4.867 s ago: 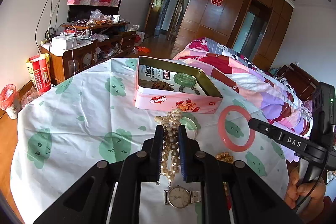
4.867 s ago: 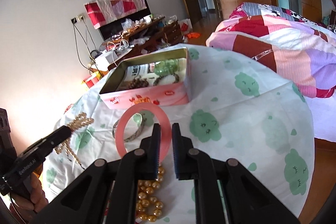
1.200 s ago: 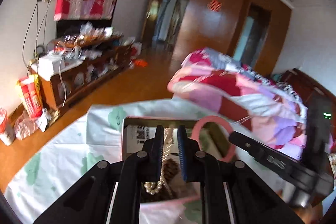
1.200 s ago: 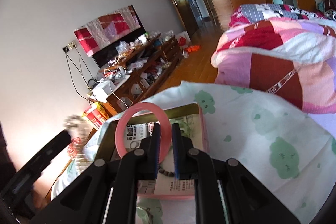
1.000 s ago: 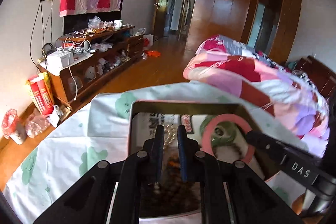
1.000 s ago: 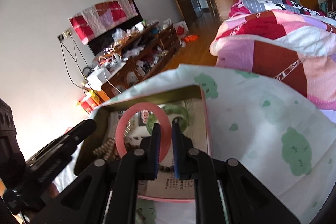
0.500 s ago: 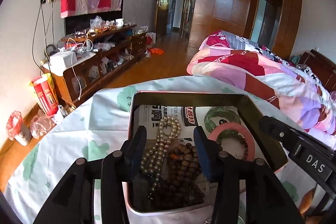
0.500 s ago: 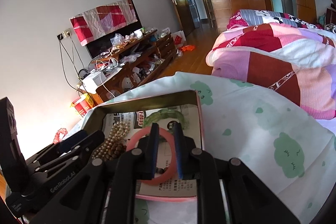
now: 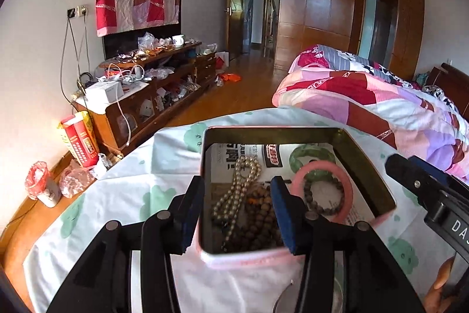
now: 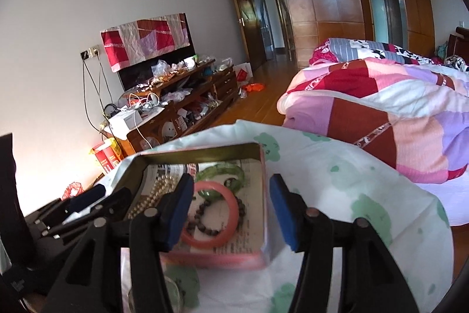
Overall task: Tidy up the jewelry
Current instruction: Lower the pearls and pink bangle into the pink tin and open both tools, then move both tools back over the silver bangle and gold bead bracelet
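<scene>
A pink tin box (image 9: 366,160) (image 10: 262,166) stands open on the table. Inside lie a pearl necklace (image 9: 239,184) (image 10: 155,192), brown bead strands (image 9: 261,213), a green bangle (image 9: 310,156) (image 10: 219,173), a pink bangle (image 9: 346,184) (image 10: 228,207) and a dark bead bracelet (image 9: 322,197) (image 10: 211,213). My left gripper (image 9: 237,213) is open and empty over the box's near left part. My right gripper (image 10: 231,210) is open and empty over the pink bangle.
The table wears a white cloth with green prints (image 9: 132,195) (image 10: 351,195). A silver bracelet's edge (image 9: 283,295) lies in front of the box. A bed with a patchwork quilt (image 9: 366,101) is to the right, a cluttered wooden cabinet (image 9: 152,84) to the left.
Both grippers carried their items over the box and opened. The pearl necklace and the pink bangle now lie in the box. In the last half second both jaws opened wider.
</scene>
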`<state>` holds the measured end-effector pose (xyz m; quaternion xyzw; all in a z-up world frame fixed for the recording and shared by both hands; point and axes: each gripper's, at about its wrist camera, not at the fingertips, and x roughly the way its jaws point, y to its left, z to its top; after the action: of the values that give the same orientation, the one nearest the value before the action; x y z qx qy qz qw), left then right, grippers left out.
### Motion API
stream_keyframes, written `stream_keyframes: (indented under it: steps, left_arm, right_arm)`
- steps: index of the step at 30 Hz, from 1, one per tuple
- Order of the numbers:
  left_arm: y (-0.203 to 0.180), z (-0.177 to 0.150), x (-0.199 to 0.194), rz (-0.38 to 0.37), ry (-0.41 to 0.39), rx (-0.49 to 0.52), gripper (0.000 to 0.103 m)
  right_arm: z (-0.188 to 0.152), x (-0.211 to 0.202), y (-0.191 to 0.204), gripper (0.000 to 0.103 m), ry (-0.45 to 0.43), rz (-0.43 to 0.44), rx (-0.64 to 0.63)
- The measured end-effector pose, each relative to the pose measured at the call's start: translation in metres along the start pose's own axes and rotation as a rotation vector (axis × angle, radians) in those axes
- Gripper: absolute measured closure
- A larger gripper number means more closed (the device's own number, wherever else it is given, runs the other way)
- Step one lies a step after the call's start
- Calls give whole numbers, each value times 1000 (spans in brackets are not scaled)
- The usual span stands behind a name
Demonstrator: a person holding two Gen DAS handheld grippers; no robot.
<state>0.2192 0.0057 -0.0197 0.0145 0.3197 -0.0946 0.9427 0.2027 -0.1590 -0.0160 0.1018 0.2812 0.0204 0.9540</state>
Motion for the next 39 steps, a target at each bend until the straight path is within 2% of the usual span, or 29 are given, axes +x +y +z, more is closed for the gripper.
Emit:
stream_keyframes:
  steps: [7,19,29,34,39]
  left_arm:
    - [-3,-17,-27,35,0,16,55]
    - [-4,-45,-72,39,2,-9,55]
    - [23,-86,-99,-43,64,-76,55]
    - [27,-104,-109,-49,79,-64,55]
    - [25,-118,-115,-119,124,-49,55]
  right_arm:
    - [-13,-30,-9,46,20,6,39]
    - [-41,-78,-7,46,30,27,26]
    - [-62,-103,-11,46,50,43,9]
    - [-75,-104,-13,46,82,49,5]
    - [-86,-106,-14,46,114,69,-9]
